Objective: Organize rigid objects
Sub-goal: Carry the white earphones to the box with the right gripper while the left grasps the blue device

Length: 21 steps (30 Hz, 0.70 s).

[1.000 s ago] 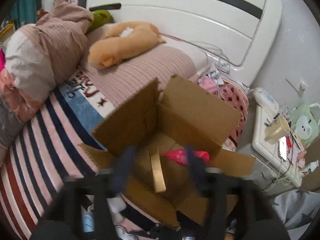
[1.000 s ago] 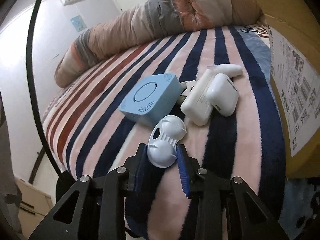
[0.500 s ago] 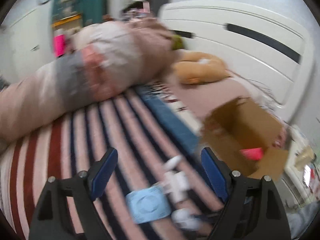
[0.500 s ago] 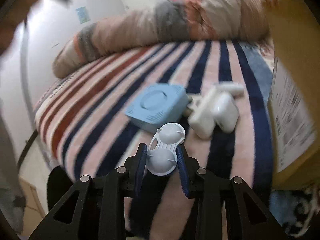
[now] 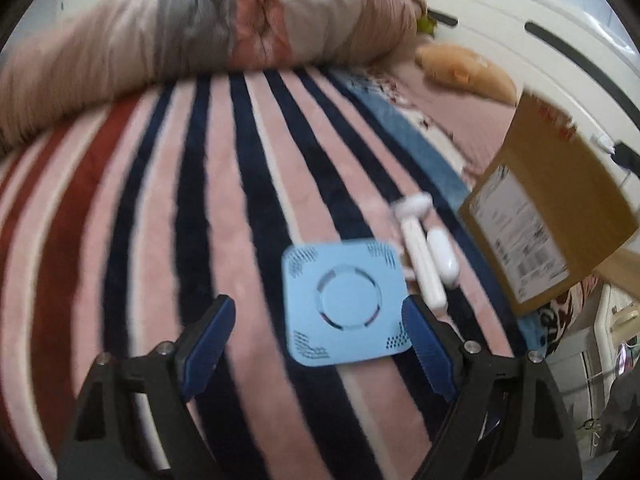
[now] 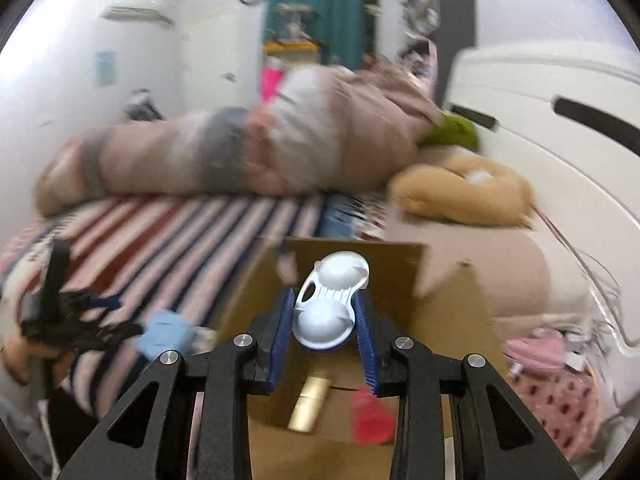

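My left gripper (image 5: 318,334) is open above the striped bedspread, its blue pads either side of a flat light-blue square device (image 5: 346,298). White plastic pieces (image 5: 424,252) lie just right of the device. The cardboard box (image 5: 548,216) stands at the right. My right gripper (image 6: 324,324) is shut on a white two-lobed plastic piece (image 6: 330,300) and holds it over the open cardboard box (image 6: 360,432). Inside the box lie a gold tube (image 6: 310,404) and a red object (image 6: 370,416).
A rolled duvet (image 5: 200,36) lies along the far side of the bed. An orange plush toy (image 6: 464,188) rests on the pink pillow by the white headboard (image 6: 560,120). A bedside table with clutter (image 5: 616,320) stands right of the box.
My right gripper lifted the white piece off the bedspread and swung it over the open box. My left gripper moved from above the box down to the light-blue device.
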### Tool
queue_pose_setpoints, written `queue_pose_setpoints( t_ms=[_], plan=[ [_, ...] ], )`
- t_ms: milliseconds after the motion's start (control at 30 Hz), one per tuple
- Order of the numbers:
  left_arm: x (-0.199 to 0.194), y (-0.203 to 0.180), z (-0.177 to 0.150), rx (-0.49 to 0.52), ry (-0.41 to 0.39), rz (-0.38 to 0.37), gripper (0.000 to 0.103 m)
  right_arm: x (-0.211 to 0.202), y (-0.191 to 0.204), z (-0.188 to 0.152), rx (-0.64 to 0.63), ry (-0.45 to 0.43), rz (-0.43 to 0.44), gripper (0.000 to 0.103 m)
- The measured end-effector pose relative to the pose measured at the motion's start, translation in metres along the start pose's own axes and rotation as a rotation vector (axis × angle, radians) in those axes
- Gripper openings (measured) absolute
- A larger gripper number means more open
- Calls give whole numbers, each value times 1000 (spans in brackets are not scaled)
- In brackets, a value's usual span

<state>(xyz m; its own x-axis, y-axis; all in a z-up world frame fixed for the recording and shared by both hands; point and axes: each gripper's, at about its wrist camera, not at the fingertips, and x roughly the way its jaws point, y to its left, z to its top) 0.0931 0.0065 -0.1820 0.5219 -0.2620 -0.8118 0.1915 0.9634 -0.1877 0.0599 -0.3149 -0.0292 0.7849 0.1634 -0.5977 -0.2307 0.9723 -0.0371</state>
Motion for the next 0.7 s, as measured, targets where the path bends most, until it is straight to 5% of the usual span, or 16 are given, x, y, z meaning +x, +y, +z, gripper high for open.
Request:
queue_pose_setpoints(
  t_ms=[67, 167, 467, 600, 700],
  plan=[
    [17, -5, -4, -9, 27, -2, 83, 15, -13, -1, 41, 46, -46, 32],
    [29, -10, -5, -47, 30, -57, 86, 19, -24, -11, 113, 72, -9, 60],
    [35, -11, -1, -57, -12, 23, 78, 12, -6, -13, 95, 18, 50, 63],
    [17, 1, 0, -45, -23, 4, 78, -1, 23, -11, -31, -45, 150, 65],
    [-6, 12, 7, -14, -29, -54, 78, -11, 62, -10, -193, -71, 269, 83]
  ],
)
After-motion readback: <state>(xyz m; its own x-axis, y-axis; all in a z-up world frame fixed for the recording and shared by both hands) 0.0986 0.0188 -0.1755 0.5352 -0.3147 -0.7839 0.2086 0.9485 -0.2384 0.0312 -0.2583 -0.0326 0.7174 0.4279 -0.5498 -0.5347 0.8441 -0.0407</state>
